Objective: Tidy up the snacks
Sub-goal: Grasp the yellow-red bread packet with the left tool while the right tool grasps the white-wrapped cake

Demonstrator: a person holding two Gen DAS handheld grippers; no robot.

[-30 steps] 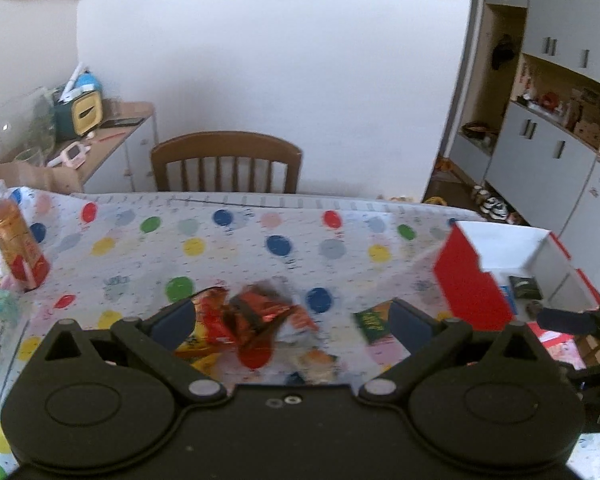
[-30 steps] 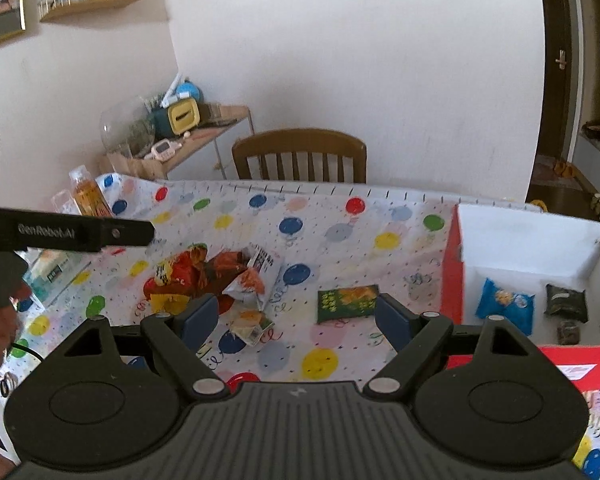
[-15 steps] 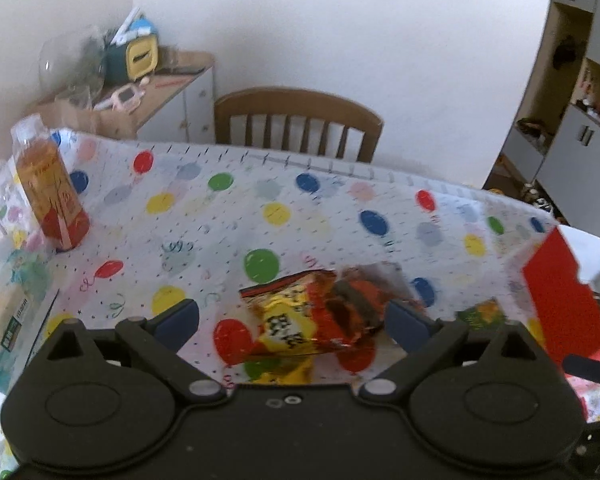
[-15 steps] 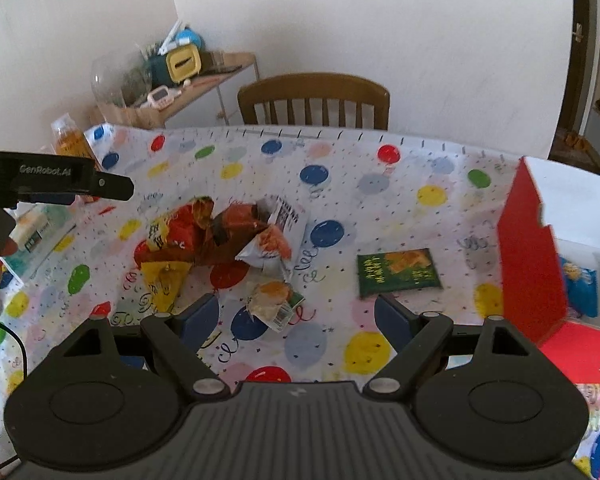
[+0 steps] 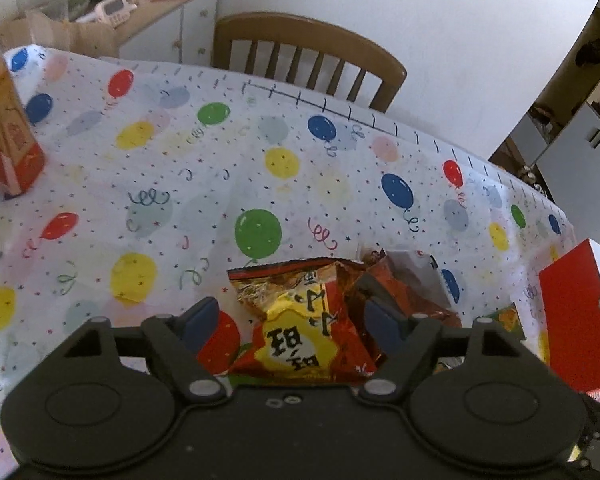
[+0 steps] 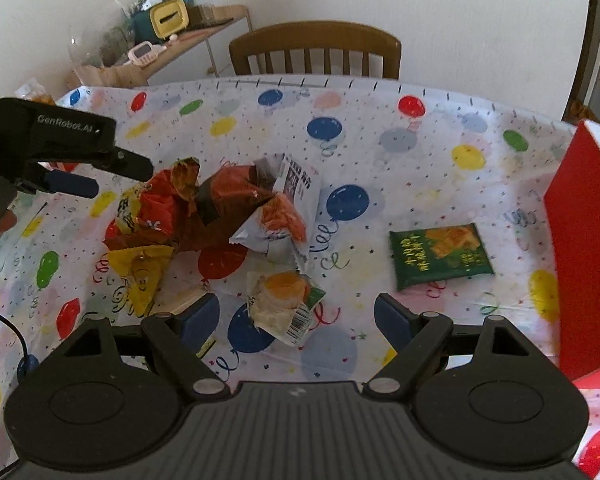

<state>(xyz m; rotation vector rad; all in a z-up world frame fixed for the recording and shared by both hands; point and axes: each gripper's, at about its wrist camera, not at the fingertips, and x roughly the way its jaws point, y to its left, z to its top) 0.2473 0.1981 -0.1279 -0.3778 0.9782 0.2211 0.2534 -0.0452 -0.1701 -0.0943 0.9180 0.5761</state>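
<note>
A pile of snack packets lies on the balloon-print tablecloth (image 5: 148, 184). My left gripper (image 5: 292, 320) hangs just over a red and yellow crisp bag (image 5: 300, 336), its jaws closing with the bag between them and the pads not pressing on it. In the right wrist view the left gripper (image 6: 112, 176) stands at the left edge of that red bag (image 6: 144, 208). My right gripper (image 6: 296, 318) is open above a small clear pastry packet (image 6: 280, 308). A green packet (image 6: 440, 256) lies alone to the right. A red box (image 6: 580, 240) stands at the right edge.
A brown-red bag (image 6: 228, 196), a silver and orange packet (image 6: 284, 208) and a yellow packet (image 6: 140, 272) crowd the pile. An orange drink bottle (image 5: 4, 132) stands at far left. A wooden chair (image 5: 312, 52) and a cluttered side cabinet (image 6: 172, 48) stand behind the table.
Both grippers have come down and forward toward the snack pile. The left jaws have narrowed around the red bag. The pastry packet now lies between the right fingers.
</note>
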